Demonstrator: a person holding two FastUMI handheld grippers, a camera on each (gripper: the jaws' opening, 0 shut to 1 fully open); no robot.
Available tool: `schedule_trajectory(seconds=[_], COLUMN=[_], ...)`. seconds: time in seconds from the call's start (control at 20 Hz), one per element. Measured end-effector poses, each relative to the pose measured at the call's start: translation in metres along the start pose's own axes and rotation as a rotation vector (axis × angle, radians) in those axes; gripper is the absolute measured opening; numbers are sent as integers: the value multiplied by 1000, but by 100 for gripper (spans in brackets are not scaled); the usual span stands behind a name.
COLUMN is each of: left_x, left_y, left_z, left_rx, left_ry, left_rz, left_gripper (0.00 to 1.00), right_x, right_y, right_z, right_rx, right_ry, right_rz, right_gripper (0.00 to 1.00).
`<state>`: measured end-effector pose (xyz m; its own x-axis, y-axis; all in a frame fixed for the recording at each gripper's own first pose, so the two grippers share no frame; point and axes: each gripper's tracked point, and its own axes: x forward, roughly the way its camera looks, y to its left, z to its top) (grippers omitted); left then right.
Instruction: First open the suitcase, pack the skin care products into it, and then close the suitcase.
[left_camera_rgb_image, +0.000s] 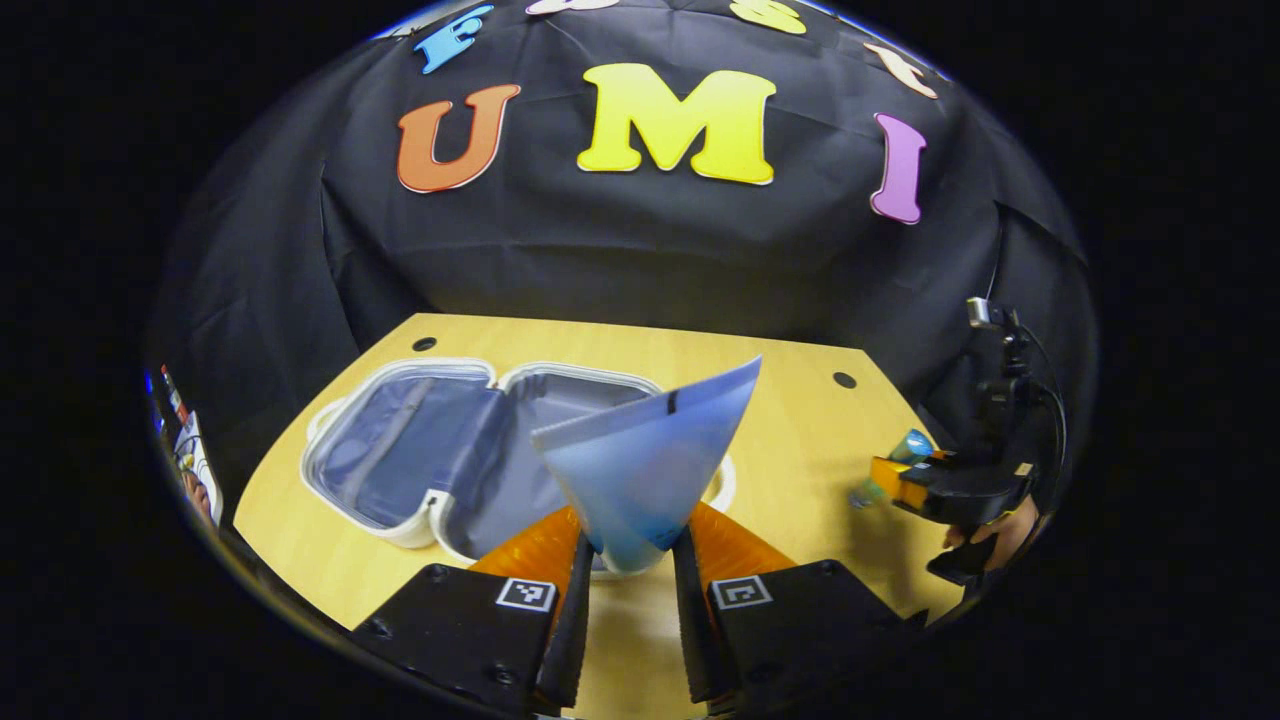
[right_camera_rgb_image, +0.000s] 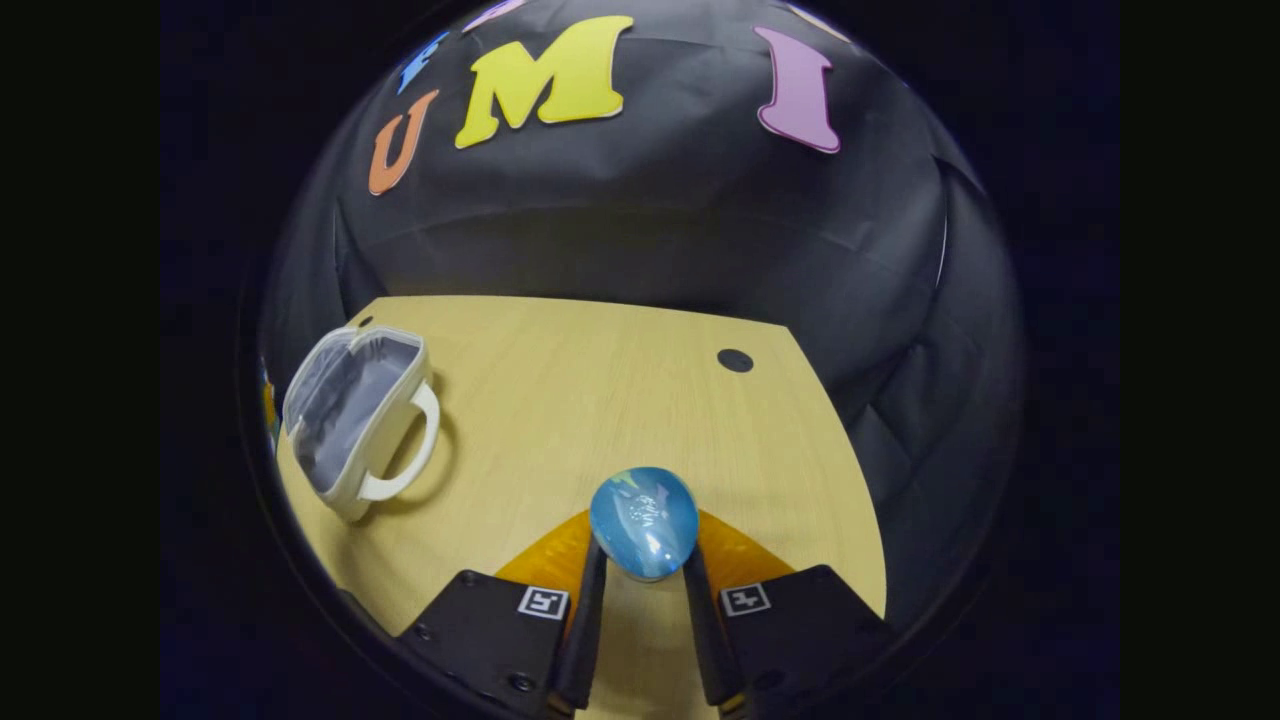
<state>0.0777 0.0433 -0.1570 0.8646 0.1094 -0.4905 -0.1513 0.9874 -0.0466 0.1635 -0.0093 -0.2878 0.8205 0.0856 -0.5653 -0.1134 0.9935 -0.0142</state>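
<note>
- Suitcase (left_camera_rgb_image: 470, 455) lies open on the wooden table (left_camera_rgb_image: 800, 440) at the left of the left gripper view, both pale-rimmed halves flat and their grey-blue lining exposed.
- Just right of it, the left gripper (left_camera_rgb_image: 630, 560) is clamped on the narrow lower end of a blue pouch (left_camera_rgb_image: 650, 460); the pouch fans upward from between the two fingers and overlaps the case's right half.
- At the far right of that view, the right gripper (left_camera_rgb_image: 885, 485), held by a hand (left_camera_rgb_image: 1005, 530), hangs over the table edge, well apart from the case.
- In the right gripper view, the suitcase (right_camera_rgb_image: 350, 420) sits at the left with its handle toward the table's middle.
- Nearer the centre, the right gripper (right_camera_rgb_image: 645, 565) pinches a round blue bottle (right_camera_rgb_image: 643, 520), both fingers pressed on its sides above bare table (right_camera_rgb_image: 600, 400).
</note>
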Motion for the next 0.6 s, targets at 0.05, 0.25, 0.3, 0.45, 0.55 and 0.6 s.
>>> schedule_trajectory(seconds=[0.05,0.25,0.3,0.45,0.55,0.6], left_x=[7,45,57,88,101,106], left_y=[16,62,66,70,74,75], left_z=[-1,-12,-19,-49,-67,-77], left_rx=[4,39,44,69,58,45], left_ry=[9,91,125,268,346,385], left_rz=[15,52,44,-8,-16,-17], left_gripper=[42,47,42,43,42,42], right_x=[-6,-44,-54,-81,-91,-95], right_y=[3,24,31,50,61,68], right_z=[-3,-4,-3,1,3,6], right_rx=[-6,21,28,64,90,94], right_ry=[6,8,4,-5,1,0], right_rz=[-8,-14,-9,-6,-12,-10], right_gripper=[36,34,34,31,34,34])
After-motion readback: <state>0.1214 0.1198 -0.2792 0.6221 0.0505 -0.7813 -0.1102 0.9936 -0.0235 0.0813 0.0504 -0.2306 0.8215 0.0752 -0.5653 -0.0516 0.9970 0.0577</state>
